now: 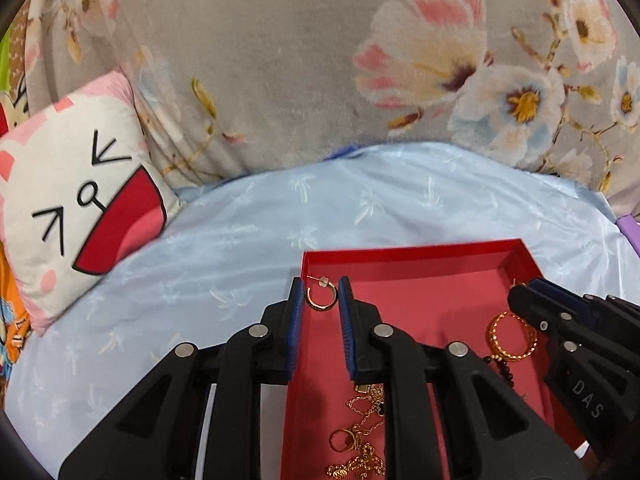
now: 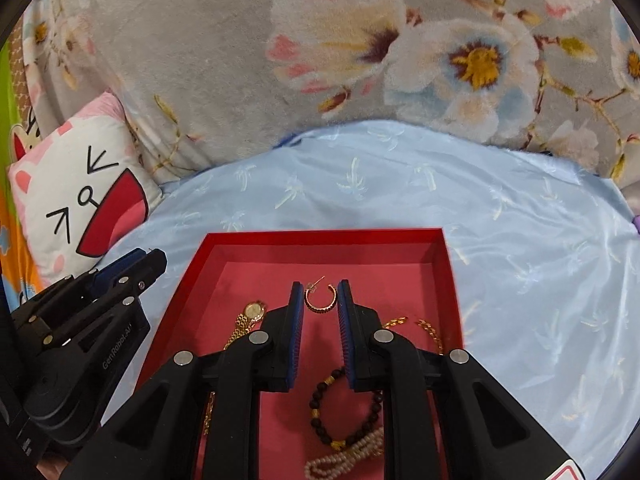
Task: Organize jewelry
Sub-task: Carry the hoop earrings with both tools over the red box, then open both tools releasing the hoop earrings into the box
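on a pale blue bedsheet (image 1: 240, 240) sits a red tray (image 2: 328, 236) of jewelry. left tongs (image 1: 322, 300) and right tongs (image 2: 319, 300) each pinch a gold hoop earring (image 1: 320, 299) (image 2: 319, 300) above it.

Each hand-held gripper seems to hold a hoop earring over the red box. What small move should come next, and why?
Probably bring the two together and lower them onto the bare far floor of the box. The left hand-held gripper pinches the left hoop, the right hand-held gripper the matching right hoop; the watch and bracelet crowd the nearer part.
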The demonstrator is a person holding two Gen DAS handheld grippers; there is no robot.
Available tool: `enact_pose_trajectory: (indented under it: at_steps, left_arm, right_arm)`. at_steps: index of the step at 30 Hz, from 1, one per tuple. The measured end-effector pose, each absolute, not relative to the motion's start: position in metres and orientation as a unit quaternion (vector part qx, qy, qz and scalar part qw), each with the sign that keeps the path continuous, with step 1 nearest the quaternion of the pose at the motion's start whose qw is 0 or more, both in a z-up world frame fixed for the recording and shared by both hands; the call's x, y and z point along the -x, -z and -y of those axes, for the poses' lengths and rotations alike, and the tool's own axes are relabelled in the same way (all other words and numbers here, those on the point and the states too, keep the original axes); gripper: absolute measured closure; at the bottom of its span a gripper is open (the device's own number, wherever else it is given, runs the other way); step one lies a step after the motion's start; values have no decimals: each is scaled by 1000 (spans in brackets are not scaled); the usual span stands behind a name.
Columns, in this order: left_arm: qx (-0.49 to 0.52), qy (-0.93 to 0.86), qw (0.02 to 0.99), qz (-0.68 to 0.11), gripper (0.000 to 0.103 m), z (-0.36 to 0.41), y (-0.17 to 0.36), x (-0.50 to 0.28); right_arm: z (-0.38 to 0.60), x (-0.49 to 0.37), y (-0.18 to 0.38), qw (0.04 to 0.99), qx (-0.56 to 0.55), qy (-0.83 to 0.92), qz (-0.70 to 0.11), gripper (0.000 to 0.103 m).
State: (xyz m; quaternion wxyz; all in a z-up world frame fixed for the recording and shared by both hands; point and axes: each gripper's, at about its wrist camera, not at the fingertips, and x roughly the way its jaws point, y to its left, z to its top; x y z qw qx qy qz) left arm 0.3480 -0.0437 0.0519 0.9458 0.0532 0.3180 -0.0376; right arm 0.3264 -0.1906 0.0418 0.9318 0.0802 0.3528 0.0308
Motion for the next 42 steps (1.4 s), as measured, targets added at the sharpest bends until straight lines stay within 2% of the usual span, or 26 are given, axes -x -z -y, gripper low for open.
enact_pose_trajectory:
  at_steps: [28,35,36,40,42]
  left_arm:
    - [-55,29,939,-338,86,46,-30,-363]
    - [-54,29,941,-334,86,46,-31,-363]
    - [-52,29,940,-336,85,46,-31,-363]
    - [-41,26,942,-333,70,42,-33,-362]
    - [-36,26,942,-333,69,40,-33,-362]
  right_arm:
    - [188,-343,-21,924,-58,-26,-377,87]
    - [189,-342,-21,925,-66,-26,-374,83]
    - [190,-342,-21,925,-69,-27,-373,83]
    - [191,-342,-20,925,-72,-27,-371,83]
    - [191,-341,-20,926,-72,-26,-371,83]
